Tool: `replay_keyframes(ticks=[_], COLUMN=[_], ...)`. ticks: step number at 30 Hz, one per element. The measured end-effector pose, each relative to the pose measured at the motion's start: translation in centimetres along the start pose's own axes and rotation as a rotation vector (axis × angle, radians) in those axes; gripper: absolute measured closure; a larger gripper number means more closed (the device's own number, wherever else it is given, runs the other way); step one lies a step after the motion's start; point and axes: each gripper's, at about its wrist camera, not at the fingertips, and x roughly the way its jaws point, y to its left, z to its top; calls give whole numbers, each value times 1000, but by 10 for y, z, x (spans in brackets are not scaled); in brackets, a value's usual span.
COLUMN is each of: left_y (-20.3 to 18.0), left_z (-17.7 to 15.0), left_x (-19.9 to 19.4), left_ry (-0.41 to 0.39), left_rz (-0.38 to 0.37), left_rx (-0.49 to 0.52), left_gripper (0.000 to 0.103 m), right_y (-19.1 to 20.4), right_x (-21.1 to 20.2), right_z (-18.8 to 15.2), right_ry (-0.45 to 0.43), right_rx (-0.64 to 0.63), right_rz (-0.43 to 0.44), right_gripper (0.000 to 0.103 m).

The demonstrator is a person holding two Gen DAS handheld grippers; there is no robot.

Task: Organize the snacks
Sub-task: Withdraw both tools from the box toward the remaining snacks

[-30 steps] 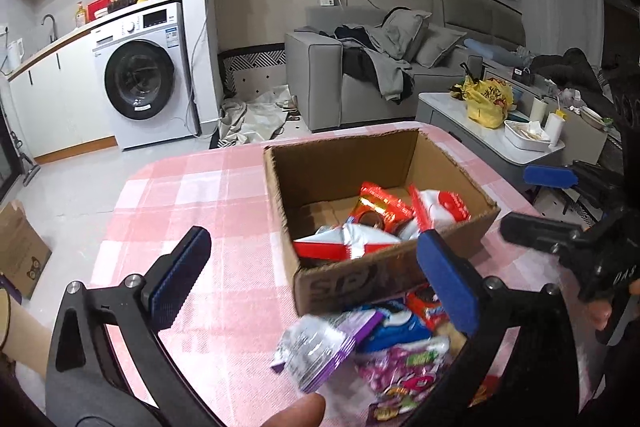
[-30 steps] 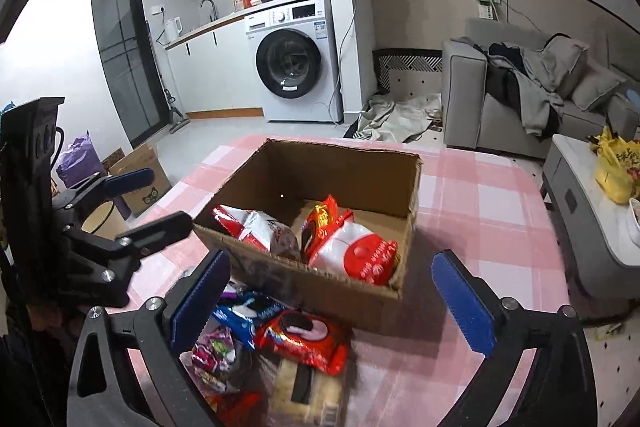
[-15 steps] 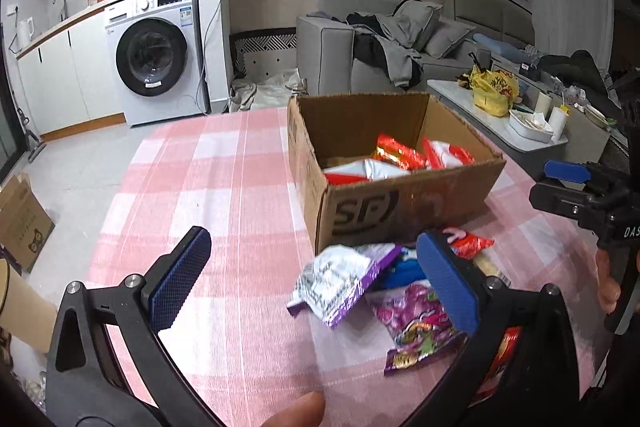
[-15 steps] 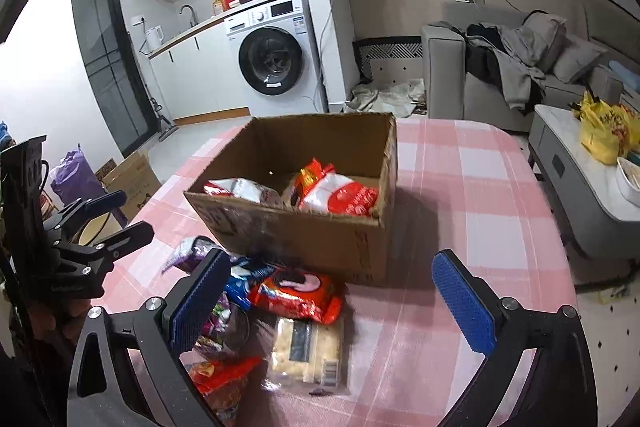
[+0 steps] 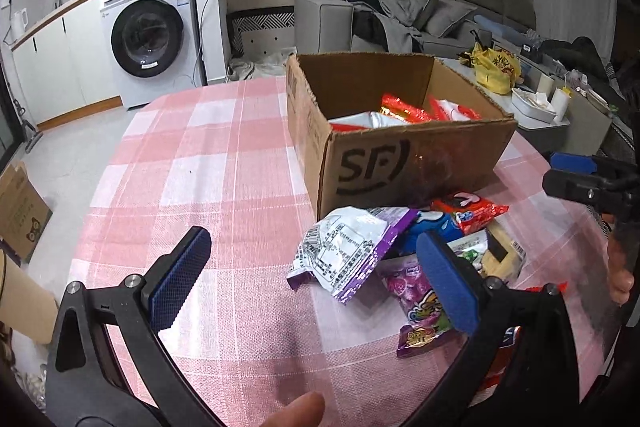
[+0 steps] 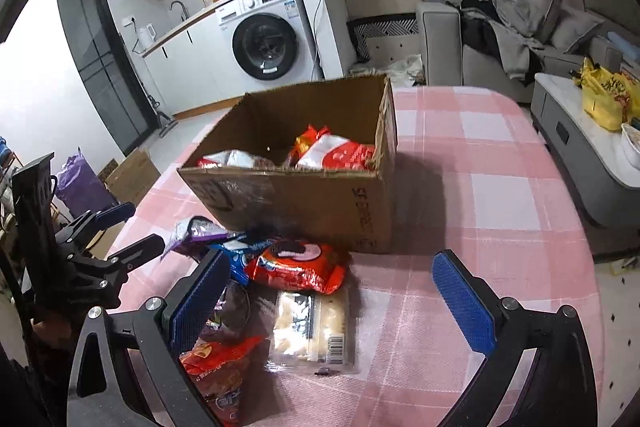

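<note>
On the tabletop (image 6: 480, 163): loose snacks (image 6: 298, 267) piled before box (image 6: 304, 203).
Box: holds a few packets.
Left gripper (image 5: 312, 273): open, empty.
Right gripper (image 6: 328, 293): open, empty.
Left to do: most of pile.

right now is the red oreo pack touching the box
Cannot tell. In the right wrist view the red pack lies just in front of the box, but shadow hides where they meet; the left wrist view shows its corner at the box's base, no clear gap.
</note>
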Motion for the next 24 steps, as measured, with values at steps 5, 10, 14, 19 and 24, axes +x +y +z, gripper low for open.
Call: replay_keyframes(ticks=[5,10,14,19,24], left_y=[3,6,10,13,12], left_z=[-3,-4,-6,-8,-9], left_x=[11,19,25,32,37], left_ry=[26,38,49,61,71], left_rz=[2,12,17,18,0], left_rx=[-11,-14,-26,-34,-33], left_gripper=[0,0,0,0,0], right_y=[-2,2,6,8,7], right_x=[17,37,50,61,68], right_z=[-5,-15,-23,-30,-34], right_ry=[53,112,163,196,209], right_rx=[-3,-49,-90,-109,-109], right_rz=[-39,-80,-100,-101,-90], right_gripper=[0,0,0,0,0])
